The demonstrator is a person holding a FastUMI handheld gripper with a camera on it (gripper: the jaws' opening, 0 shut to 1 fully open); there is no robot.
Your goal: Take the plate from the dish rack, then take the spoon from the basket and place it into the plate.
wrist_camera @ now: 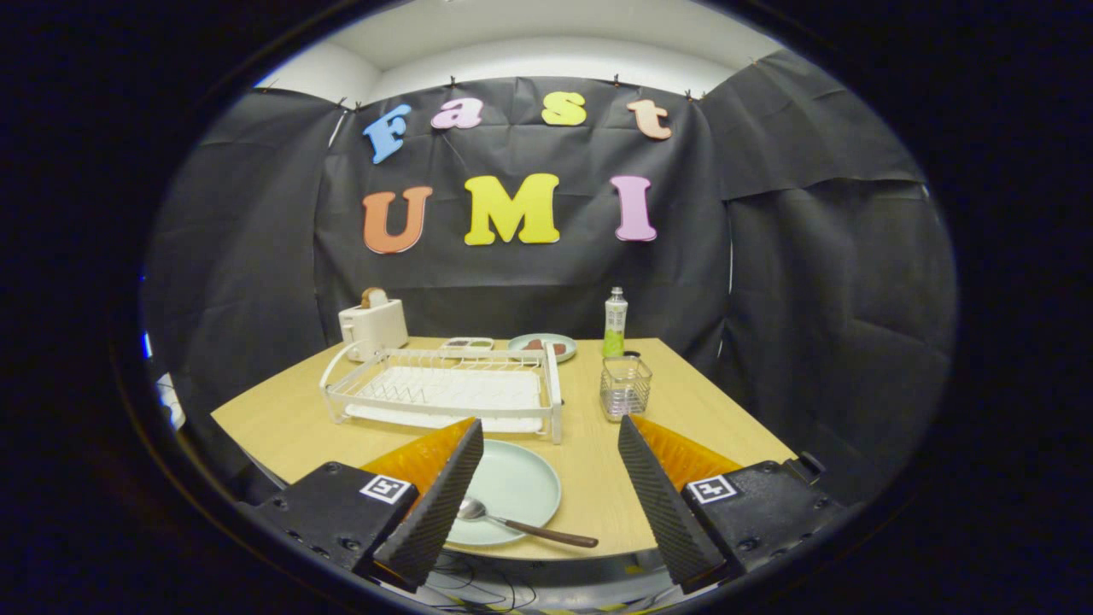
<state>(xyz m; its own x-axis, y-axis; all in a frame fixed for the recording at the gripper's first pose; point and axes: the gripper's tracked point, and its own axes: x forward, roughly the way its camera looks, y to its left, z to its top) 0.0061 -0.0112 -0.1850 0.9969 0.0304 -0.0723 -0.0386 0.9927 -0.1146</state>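
I am holding my claw (pixel 546 478) spread wide and gripping nothing, since the spoon (pixel 521 523) is probably resting right on the plate (pixel 512 487) between its fingers.

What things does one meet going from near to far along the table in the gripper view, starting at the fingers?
Gripper, open, holding nothing → spoon lying on the plate → dish rack → toaster at the far edge.

Pale green plate (pixel 512 487), brown-handled silver spoon (pixel 521 523), white dish rack (pixel 444 393), clear wire basket (pixel 625 387), light wood table (pixel 598 478).
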